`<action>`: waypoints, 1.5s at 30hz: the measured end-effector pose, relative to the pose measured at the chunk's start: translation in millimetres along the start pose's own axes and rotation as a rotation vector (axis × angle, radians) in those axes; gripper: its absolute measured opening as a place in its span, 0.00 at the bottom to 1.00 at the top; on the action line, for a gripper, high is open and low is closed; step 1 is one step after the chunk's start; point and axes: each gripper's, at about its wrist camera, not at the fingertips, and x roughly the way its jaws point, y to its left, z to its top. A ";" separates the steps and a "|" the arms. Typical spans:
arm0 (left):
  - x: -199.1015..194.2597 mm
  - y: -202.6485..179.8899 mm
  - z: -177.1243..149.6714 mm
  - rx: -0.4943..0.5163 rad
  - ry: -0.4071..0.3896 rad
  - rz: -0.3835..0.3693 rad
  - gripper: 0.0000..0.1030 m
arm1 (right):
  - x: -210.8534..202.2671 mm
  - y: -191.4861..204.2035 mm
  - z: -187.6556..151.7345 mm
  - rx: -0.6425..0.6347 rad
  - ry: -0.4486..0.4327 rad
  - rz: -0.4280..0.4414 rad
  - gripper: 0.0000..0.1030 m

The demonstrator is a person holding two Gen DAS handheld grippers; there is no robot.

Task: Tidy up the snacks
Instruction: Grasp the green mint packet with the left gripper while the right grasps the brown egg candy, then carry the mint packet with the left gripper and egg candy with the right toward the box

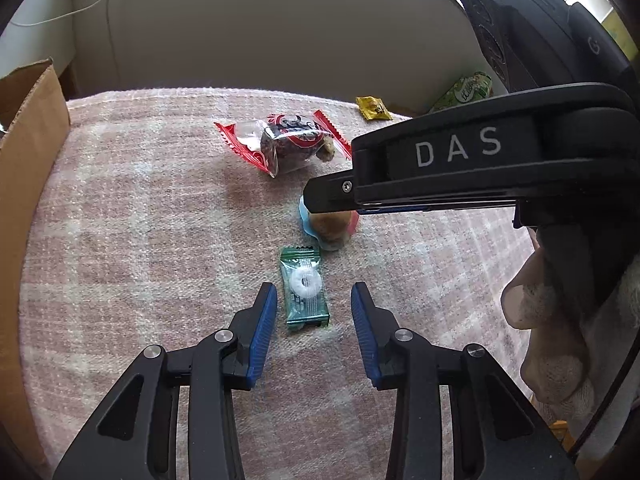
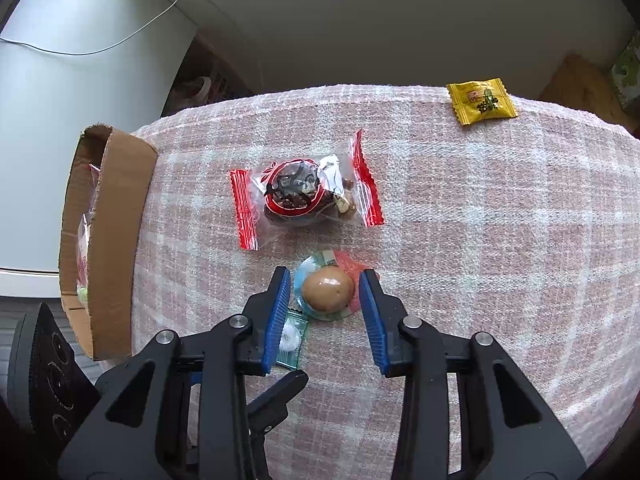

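A green-wrapped ring candy [image 1: 305, 292] lies on the pink checked cloth between the tips of my open left gripper [image 1: 314, 295]; part of it shows under the left finger in the right wrist view [image 2: 291, 340]. A packed brown egg [image 2: 329, 290] in a clear blue-and-red wrapper lies between the fingers of my open right gripper [image 2: 325, 284], not squeezed. In the left wrist view the right gripper [image 1: 320, 210] hangs over that egg [image 1: 330, 229]. A red-edged clear snack pack [image 2: 306, 194] [image 1: 286, 140] lies just beyond. A yellow candy [image 2: 482, 101] [image 1: 373, 108] lies far right.
A cardboard box [image 2: 116, 236] [image 1: 24, 184] with some wrapped snacks inside stands at the cloth's left edge. A green snack bag [image 1: 466, 92] sits past the far right edge. A gloved hand [image 1: 560, 320] holds the right gripper. The cloth [image 2: 500, 240] ends in a drop beyond.
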 end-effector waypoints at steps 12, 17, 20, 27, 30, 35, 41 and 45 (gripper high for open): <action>24.2 -32.2 -1.3 0.095 -0.077 0.093 0.19 | 6.9 0.7 3.0 -0.009 0.014 -0.003 0.29; 22.7 -32.5 -9.7 0.128 -0.090 0.101 0.18 | 3.3 -1.9 2.7 -0.015 0.002 -0.028 0.28; 23.4 -37.4 -11.2 0.133 -0.093 0.100 0.18 | -0.1 -9.3 2.0 -0.004 -0.003 -0.026 0.28; 10.0 -22.7 -15.2 0.123 -0.099 0.085 0.17 | -8.7 -30.6 -5.9 0.030 -0.026 -0.016 0.28; 7.6 -16.8 -16.6 0.102 -0.097 0.073 0.17 | -11.9 -35.8 -9.0 0.032 -0.037 -0.010 0.28; -3.4 -3.7 -20.9 0.090 -0.101 0.070 0.17 | -22.6 -40.9 -14.0 0.037 -0.056 0.006 0.28; -23.9 11.1 -22.0 0.086 -0.120 0.073 0.17 | -29.9 -29.4 -16.9 0.016 -0.078 0.004 0.28; -47.5 18.0 -20.1 0.079 -0.138 0.073 0.17 | -40.6 -21.1 -19.8 -0.011 -0.092 0.009 0.28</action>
